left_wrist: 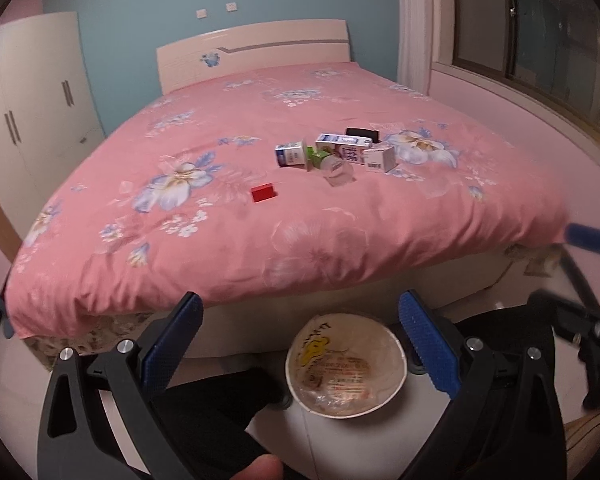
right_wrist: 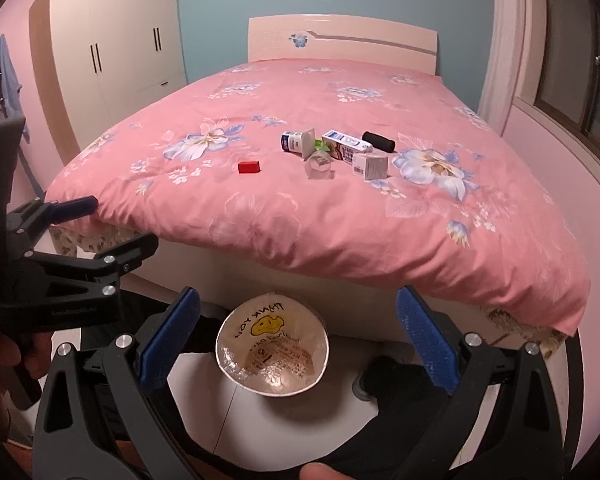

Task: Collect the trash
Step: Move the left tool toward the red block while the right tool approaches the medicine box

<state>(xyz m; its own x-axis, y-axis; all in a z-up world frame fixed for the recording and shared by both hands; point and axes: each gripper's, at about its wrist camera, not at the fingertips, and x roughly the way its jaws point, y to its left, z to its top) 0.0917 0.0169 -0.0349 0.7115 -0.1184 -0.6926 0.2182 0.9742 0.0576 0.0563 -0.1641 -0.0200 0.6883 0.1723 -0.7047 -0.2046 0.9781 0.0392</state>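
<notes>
Trash lies in a cluster on the pink flowered bed (left_wrist: 260,248) (right_wrist: 340,220): a yogurt cup (left_wrist: 290,155) (right_wrist: 298,142), a long milk carton (left_wrist: 342,145) (right_wrist: 346,146), a small white box (left_wrist: 379,159) (right_wrist: 370,166), a clear plastic cup (left_wrist: 338,172) (right_wrist: 320,166), a black roll (left_wrist: 362,133) (right_wrist: 378,141) and a red block (left_wrist: 263,193) (right_wrist: 249,167). A trash bin lined with a plastic bag (left_wrist: 346,364) (right_wrist: 272,348) stands on the floor at the bed's foot. My left gripper (left_wrist: 300,344) and right gripper (right_wrist: 298,340) are both open and empty above the bin.
A white wardrobe (left_wrist: 32,112) (right_wrist: 116,56) stands left of the bed. A window sill (left_wrist: 540,92) runs along the right wall. The other gripper shows at each view's edge, the right gripper (left_wrist: 592,320) and the left gripper (right_wrist: 60,264).
</notes>
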